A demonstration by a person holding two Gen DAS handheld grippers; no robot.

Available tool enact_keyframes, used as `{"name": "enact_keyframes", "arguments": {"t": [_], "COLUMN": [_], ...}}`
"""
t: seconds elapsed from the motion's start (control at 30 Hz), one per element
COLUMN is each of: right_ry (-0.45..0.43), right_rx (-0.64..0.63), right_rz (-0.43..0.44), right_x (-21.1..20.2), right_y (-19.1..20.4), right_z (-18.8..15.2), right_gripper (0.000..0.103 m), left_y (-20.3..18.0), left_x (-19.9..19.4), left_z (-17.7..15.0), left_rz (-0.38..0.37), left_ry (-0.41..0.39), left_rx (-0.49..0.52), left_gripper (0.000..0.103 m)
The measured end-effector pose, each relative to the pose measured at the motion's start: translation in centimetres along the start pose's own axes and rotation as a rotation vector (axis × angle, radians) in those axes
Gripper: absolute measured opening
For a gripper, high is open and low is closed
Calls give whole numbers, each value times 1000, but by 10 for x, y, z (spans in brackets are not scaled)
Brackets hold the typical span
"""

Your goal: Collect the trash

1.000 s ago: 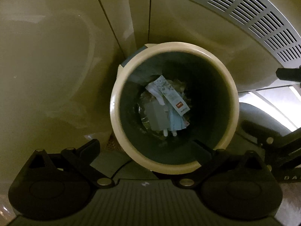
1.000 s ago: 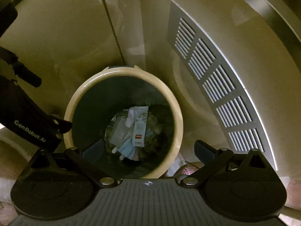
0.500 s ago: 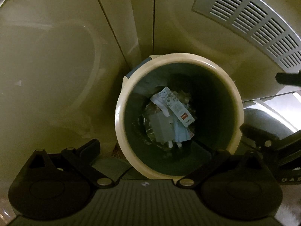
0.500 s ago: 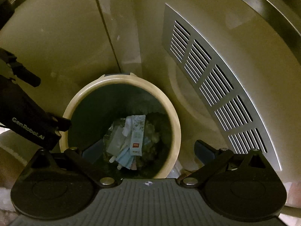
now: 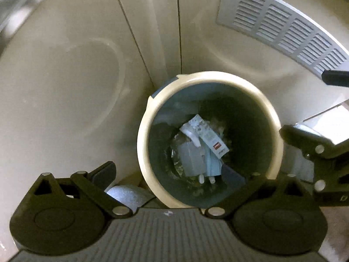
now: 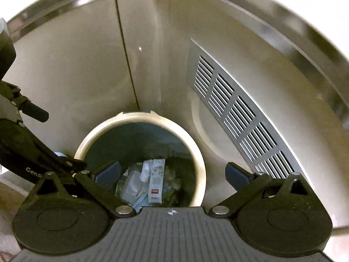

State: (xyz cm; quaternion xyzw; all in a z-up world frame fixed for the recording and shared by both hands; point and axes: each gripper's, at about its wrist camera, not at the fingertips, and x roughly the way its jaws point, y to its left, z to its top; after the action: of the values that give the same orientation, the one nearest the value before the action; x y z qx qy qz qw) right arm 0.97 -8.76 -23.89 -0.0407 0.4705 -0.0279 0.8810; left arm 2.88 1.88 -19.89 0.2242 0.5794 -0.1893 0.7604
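Observation:
A round bin with a cream rim (image 5: 144, 131) (image 6: 201, 172) and dark green inside stands in a corner of cream panels. At its bottom lies trash: a white printed wrapper with a red label (image 5: 208, 135) (image 6: 156, 181), pale blue paper (image 5: 212, 166) and clear plastic (image 6: 130, 181). My left gripper (image 5: 168, 174) hovers open above the bin's near rim, with nothing between its fingers. My right gripper (image 6: 173, 172) is open too, above the bin's right side, holding nothing. In the right wrist view the left gripper's body (image 6: 26, 152) shows at the left.
Cream cabinet panels (image 5: 65, 76) close in behind and left of the bin. A grey louvred vent (image 6: 240, 118) (image 5: 283, 28) runs along the right panel. The right gripper's black body (image 5: 316, 152) sits at the right edge of the left wrist view.
Both grippers have pulled up and back from the bin, so it sits lower and smaller in the right wrist view. Both stay open; the trash has not moved.

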Motion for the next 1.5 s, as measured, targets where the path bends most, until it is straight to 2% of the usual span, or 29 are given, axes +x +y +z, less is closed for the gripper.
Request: {"name": "enact_keyframes", "arguments": {"t": [0.17, 0.4, 0.63, 0.9, 1.0, 1.23, 1.5], "right_ry": [-83, -90, -46, -64, -77, -68, -53], "right_rx": [-7, 63, 123, 116, 102, 166, 143], "right_rz": [-44, -39, -49, -70, -80, -57, -74], "right_x": [-25, -42, -43, -53, -55, -47, -44], "right_y": [8, 8, 7, 12, 10, 7, 11], "right_z": [-17, -33, -29, -38, -38, -35, -33], "right_gripper": [103, 103, 103, 103, 103, 103, 103], "left_y": [-5, -8, -7, -7, -11, -15, -5], "left_x": [-18, -32, -30, -30, -32, -29, -27], "left_z": [-16, -39, -49, -52, -49, -55, -49], "left_rz": [-2, 18, 23, 33, 61, 98, 54], "left_ry": [-74, -107, -51, -35, -39, -6, -3], "left_rx": [-23, -54, -40, -48, -29, 49, -8], "left_gripper": [102, 102, 102, 102, 102, 103, 103]}}
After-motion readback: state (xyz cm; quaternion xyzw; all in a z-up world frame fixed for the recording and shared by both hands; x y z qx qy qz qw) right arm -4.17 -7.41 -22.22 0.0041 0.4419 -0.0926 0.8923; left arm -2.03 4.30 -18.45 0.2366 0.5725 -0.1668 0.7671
